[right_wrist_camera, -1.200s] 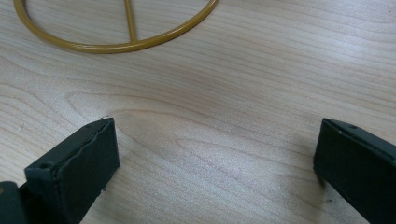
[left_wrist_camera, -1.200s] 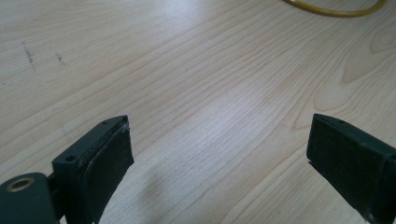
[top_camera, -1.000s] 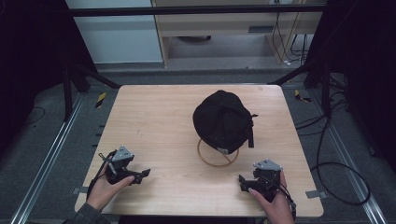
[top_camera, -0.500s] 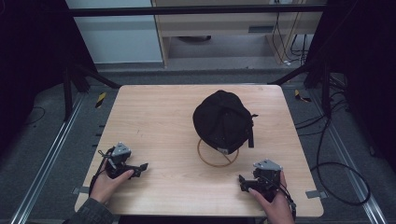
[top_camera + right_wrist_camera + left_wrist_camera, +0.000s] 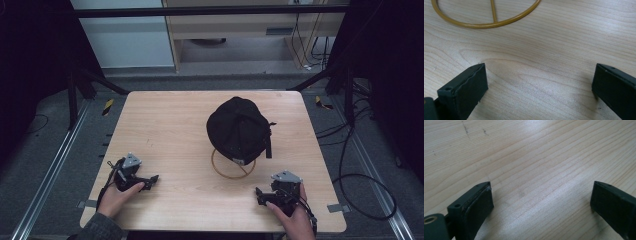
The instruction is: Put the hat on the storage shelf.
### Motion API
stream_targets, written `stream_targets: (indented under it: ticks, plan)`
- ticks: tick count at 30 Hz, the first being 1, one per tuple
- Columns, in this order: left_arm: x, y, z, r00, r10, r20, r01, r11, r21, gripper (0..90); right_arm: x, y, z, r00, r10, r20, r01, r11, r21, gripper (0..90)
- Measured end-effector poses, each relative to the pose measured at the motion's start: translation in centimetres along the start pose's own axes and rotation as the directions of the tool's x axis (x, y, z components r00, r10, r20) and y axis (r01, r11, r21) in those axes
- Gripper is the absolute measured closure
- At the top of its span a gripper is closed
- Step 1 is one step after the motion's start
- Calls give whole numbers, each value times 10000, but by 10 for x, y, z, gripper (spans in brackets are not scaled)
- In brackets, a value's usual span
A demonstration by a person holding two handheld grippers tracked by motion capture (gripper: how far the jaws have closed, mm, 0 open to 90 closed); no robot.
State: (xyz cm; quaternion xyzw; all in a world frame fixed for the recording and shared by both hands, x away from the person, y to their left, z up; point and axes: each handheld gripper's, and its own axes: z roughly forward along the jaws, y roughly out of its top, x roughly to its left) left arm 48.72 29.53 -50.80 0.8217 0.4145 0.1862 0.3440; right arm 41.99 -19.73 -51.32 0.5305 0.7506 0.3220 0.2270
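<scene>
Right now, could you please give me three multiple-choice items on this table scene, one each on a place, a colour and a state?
1. The black cap sits: A) on a gold wire stand B) flat on the table C) in a gripper.
2. The stand's ring is: A) red B) gold C) white.
3. The left gripper and right gripper are: A) both shut B) one shut C) both open.

Answers: 1 A, the ring shows under the cap; 2 B, the right gripper view shows it gold; 3 C, the jaws stand wide apart over bare table.

A plain black cap (image 5: 239, 129) sits on a mustard-yellow wire ring stand (image 5: 233, 169), the table (image 5: 170, 125) is pale wood with fine streaked grain, and the 2 grippers' jaws are matte black.
</scene>
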Motion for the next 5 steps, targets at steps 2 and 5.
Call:
stream_targets:
  ticks: [2,5]
  plan:
    - [0,0,0,10000,-28,39,28,10000,14,30,0,0,0,10000,0,-1,0,10000,0,4]
    - [1,0,-1,10000,51,46,-51,10000,34,25,0,0,0,10000,-1,-1,1,10000,-1,4]
